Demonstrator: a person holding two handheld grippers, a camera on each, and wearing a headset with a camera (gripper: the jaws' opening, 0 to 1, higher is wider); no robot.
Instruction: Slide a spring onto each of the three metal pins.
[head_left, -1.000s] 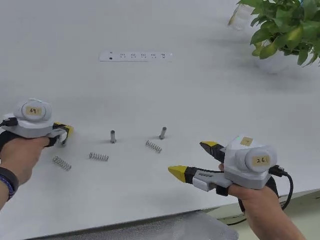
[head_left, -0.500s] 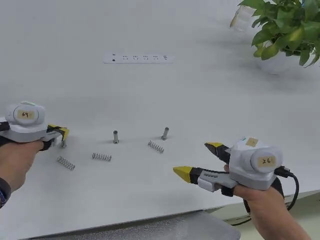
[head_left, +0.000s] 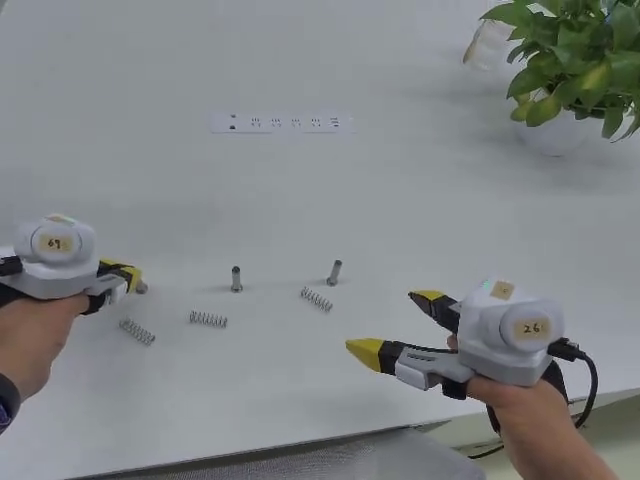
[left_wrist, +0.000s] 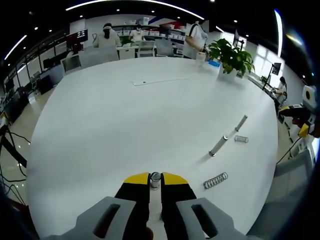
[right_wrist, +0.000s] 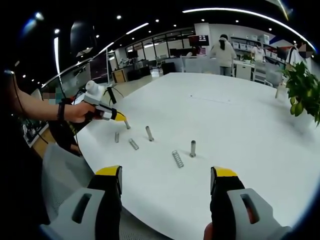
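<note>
Pinching pin (left_wrist: 155, 181), left gripper (left_wrist: 155, 175), right gripper (right_wrist: 167, 172) wide

The white plastic left gripper (head_left: 132, 278), yellow-tipped, bears a tan "69" sticker (head_left: 55, 243); the matching right gripper (head_left: 387, 322) bears "26", with a black cable (head_left: 588, 372) at four o'clock.

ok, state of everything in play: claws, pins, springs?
left claw, shut on the left pin
right claw, open, empty
left pin, clamped in the left claw, no spring on it
middle pin, standing upright, bare
right pin, standing upright, bare
left spring, lying flat, loose
middle spring, lying flat, loose
right spring, lying flat near the right pin, loose
</note>
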